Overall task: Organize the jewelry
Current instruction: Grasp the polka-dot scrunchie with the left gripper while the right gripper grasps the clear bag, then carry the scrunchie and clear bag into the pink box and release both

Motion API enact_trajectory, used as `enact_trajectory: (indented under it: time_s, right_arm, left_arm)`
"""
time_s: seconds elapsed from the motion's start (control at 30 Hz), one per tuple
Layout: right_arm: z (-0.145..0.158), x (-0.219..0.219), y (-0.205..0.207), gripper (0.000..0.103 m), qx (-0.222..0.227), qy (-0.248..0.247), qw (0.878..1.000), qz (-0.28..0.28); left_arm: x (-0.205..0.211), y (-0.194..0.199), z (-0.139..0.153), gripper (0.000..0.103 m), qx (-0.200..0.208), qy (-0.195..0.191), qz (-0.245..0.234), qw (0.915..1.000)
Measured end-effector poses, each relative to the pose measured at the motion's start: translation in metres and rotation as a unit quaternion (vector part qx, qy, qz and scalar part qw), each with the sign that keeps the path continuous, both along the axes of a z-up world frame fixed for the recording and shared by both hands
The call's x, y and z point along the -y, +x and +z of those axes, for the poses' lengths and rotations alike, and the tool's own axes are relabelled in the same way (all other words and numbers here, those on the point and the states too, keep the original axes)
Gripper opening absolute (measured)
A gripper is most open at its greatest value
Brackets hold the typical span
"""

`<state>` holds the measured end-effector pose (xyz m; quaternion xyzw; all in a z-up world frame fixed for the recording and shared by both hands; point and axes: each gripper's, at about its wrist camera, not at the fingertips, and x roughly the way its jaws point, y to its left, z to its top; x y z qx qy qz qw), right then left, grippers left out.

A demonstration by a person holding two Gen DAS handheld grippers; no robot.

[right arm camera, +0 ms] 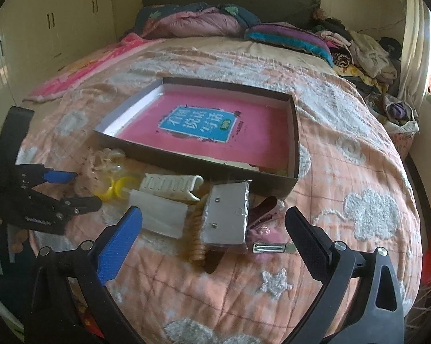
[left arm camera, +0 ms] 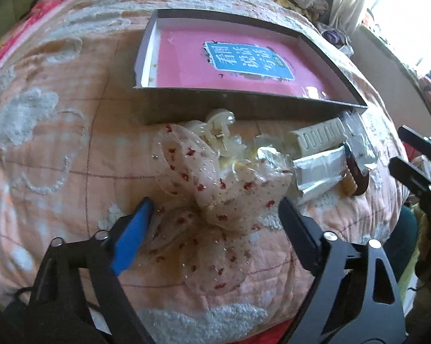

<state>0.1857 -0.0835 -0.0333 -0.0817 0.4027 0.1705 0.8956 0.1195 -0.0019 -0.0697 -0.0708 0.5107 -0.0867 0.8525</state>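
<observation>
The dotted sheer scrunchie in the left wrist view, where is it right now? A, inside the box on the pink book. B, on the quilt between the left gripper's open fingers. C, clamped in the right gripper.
B: the dotted sheer scrunchie lies on the quilt between the spread fingers of the left gripper, outside the box.

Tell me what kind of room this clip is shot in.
A bedroom, almost certainly. The work surface is a bed with a peach quilt, bedding and pillows are heaped against the headboard, and cream wardrobe doors line the wall. The box and the hair accessories lie directly on the quilt.
</observation>
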Motion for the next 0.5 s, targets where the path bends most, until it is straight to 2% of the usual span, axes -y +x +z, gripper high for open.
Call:
enact_trajectory:
  time_s: [0.07,0.1,0.13,0.17,0.2,0.23,0.37,0.5]
  right_arm:
    - [-0.006,-0.002,0.006,0.098,-0.005,-0.005,1.000,0.001]
    - [-0.010,-0.002,0.008,0.098,-0.007,-0.008,1.000,0.003]
    - [-0.012,-0.003,0.010,0.096,-0.008,-0.010,1.000,0.005]
    - [-0.014,-0.005,0.012,0.092,-0.009,-0.015,1.000,0.007]
    - [-0.019,-0.007,0.015,0.082,-0.014,-0.024,1.000,0.009]
    - [-0.022,-0.008,0.017,0.078,-0.018,-0.028,0.999,0.011]
    - [-0.034,-0.014,0.021,0.071,-0.022,-0.055,0.998,0.013]
    - [-0.038,-0.013,0.023,0.046,-0.007,-0.075,0.997,0.013]
  left_arm:
    - [-0.004,-0.001,0.003,0.058,0.011,0.001,0.002,0.9999]
    - [-0.005,-0.001,0.004,0.053,0.015,-0.002,0.001,0.9999]
    - [-0.009,0.000,0.007,0.040,0.018,-0.006,0.000,0.9998]
    - [-0.012,0.001,0.008,0.028,0.021,-0.007,0.000,0.9998]
    - [-0.013,0.000,0.009,0.024,0.024,-0.006,0.000,0.9997]
    - [-0.015,-0.001,0.011,0.019,0.028,-0.008,0.002,0.9996]
    - [-0.022,-0.001,0.020,0.016,0.039,-0.018,0.008,0.9991]
    - [-0.031,0.005,0.029,0.016,0.047,-0.022,0.018,0.9985]
